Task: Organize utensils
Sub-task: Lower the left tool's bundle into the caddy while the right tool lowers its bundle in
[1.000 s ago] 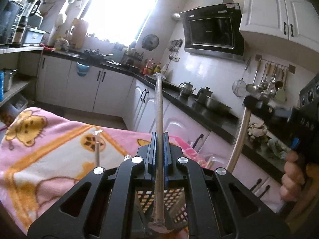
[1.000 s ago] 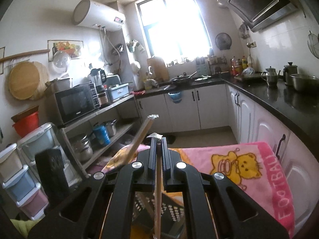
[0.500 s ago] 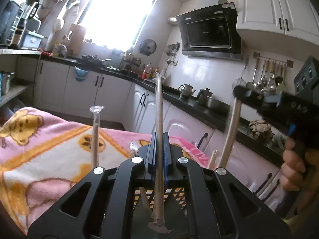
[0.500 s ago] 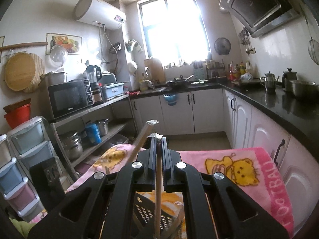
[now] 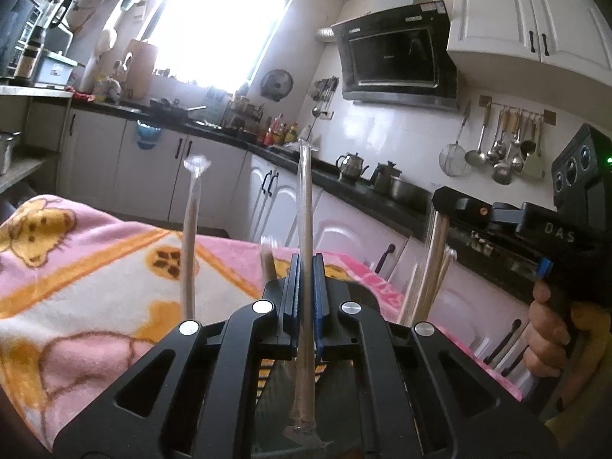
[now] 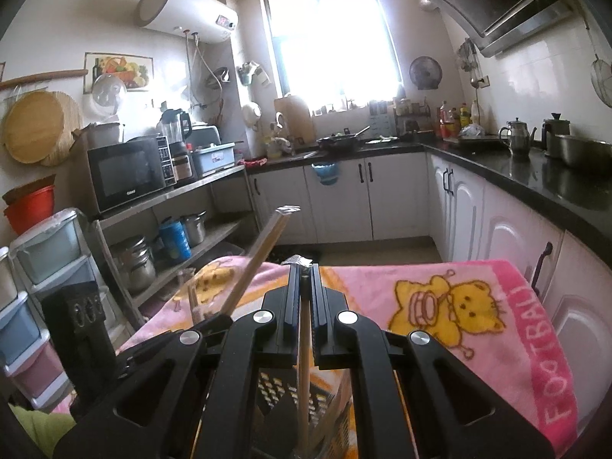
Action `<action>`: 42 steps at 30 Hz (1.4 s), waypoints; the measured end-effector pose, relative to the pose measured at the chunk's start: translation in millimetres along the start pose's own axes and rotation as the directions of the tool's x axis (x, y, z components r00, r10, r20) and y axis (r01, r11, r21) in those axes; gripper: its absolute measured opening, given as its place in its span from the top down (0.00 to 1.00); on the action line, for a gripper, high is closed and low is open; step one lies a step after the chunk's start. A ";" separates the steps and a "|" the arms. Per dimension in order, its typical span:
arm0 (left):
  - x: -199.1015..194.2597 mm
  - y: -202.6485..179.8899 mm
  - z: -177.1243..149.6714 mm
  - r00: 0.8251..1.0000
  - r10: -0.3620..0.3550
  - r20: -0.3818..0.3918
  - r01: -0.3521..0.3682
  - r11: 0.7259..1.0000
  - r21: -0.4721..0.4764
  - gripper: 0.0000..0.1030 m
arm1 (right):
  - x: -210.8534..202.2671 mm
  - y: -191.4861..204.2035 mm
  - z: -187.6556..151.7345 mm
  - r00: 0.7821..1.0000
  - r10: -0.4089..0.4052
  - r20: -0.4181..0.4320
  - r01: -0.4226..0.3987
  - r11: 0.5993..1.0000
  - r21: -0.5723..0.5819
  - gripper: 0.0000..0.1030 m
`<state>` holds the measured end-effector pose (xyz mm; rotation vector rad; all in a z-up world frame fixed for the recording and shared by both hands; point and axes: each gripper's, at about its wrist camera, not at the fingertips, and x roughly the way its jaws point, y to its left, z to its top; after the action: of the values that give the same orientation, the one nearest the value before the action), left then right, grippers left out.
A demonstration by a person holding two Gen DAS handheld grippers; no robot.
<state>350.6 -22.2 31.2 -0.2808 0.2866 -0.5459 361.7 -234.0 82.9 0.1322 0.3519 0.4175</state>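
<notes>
Wooden chopstick [image 5: 306, 252] — clamped upright between left claw [image 5: 305, 267] pads.

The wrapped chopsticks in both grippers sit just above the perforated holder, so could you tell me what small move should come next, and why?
Probably lower further, then release: the left gripper and right gripper are shut on upright wrapped chopsticks above the perforated holder.

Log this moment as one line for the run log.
left gripper: shut on wrapped chopsticks | right gripper: shut on second wrapped pair | both above perforated holder
</notes>
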 end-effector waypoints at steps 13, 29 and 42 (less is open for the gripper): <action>-8.5 3.5 -9.3 1.000 -0.012 -0.015 0.012 1.000 0.011 0.99 | 27.0 5.4 0.5 0.990 0.068 -0.127 -0.058 0.995 0.083 0.70; -10.7 12.5 -16.5 0.998 -0.053 -0.026 0.053 0.999 -0.001 0.99 | 43.5 2.6 5.3 0.981 0.103 -0.162 -0.077 0.985 0.157 0.69; -26.9 12.9 -18.2 0.997 -0.030 -0.064 0.031 1.000 0.003 0.84 | 30.1 -1.5 -3.8 0.982 0.095 -0.161 -0.068 0.985 0.161 0.69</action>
<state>328.4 -0.4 15.2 -0.2642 0.3435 -0.5861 386.7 -222.5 69.9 0.2643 0.5473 0.4840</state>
